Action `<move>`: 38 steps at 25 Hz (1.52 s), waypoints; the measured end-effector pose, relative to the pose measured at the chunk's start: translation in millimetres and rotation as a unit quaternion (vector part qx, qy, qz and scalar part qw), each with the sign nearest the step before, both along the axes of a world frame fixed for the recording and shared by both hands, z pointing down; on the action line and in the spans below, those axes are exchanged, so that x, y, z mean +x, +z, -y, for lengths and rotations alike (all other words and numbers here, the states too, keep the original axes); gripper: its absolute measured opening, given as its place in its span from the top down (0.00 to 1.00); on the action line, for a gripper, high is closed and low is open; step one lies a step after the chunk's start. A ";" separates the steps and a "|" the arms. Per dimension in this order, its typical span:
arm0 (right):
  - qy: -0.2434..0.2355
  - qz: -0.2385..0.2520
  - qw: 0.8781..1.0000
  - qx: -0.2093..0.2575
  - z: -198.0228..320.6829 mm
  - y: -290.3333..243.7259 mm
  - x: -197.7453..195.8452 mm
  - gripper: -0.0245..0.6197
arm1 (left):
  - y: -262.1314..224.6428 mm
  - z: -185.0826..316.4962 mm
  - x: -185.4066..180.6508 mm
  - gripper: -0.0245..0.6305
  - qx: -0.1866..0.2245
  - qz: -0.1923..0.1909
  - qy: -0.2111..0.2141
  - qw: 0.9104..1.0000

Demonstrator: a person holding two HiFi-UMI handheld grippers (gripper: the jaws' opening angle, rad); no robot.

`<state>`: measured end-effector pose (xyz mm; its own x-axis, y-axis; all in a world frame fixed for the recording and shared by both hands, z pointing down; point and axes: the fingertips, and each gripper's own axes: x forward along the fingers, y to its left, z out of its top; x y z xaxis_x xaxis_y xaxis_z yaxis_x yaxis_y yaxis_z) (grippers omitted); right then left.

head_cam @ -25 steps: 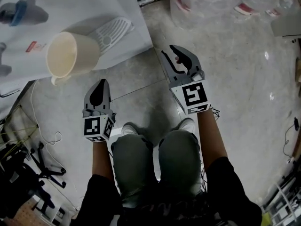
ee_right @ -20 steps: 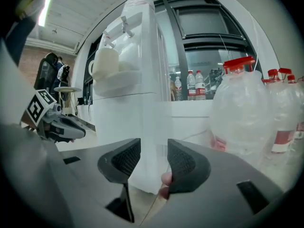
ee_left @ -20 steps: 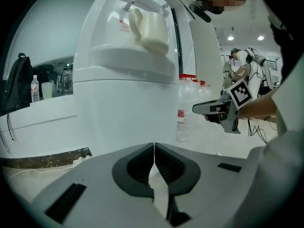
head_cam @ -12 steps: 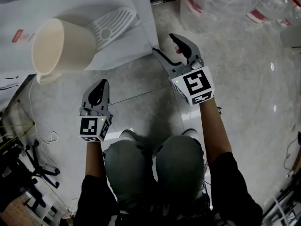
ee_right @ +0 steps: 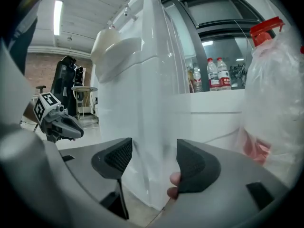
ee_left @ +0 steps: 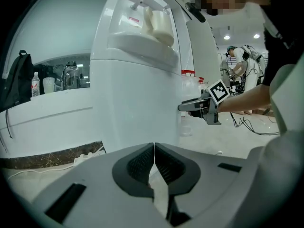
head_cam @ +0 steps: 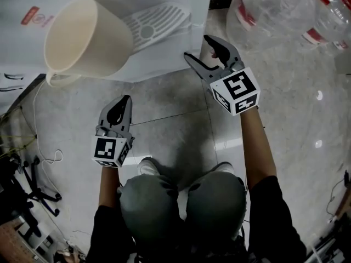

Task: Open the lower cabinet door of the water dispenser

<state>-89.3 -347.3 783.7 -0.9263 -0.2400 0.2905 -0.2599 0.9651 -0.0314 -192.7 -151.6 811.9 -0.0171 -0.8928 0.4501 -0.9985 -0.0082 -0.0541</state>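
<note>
A person crouches in front of a tall white plastic water dispenser [head_cam: 170, 4], holding a grey two-jaw gripper in each hand. A cream plastic cup [head_cam: 82, 37] sits on the white slotted drip grille [head_cam: 156, 23] at the dispenser's tap ledge.

The lower cabinet door [ee_left: 137, 103] is the plain white front panel below that ledge. It looks flush with the dispenser body, with no gap showing.

The right gripper [head_cam: 197, 48] is at the dispenser's front right corner, level with the lower door. Its jaws have just been opening and stand wide apart. In the right gripper view, the door-side corner edge of the dispenser shows in the gap between the jaws. The dark ribbed pads [ee_right: 122, 158] do not press on it, and nothing is gripped.

The left gripper [head_cam: 126, 98] is held in front of the dispenser, back from the door and apart from it. It points at the lower panel, with its jaws pressed together and nothing between them.

Large clear plastic water bottles [head_cam: 274, 10] with red labels stand on the pale grey tiled floor [head_cam: 175, 97], just right of the dispenser.
</note>
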 end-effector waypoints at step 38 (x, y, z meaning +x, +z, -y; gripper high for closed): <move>0.006 -0.024 1.000 0.006 -20.4 2.5 7.0 0.56 | 20.3 -9.7 9.5 0.93 -0.010 -0.019 0.042 0.999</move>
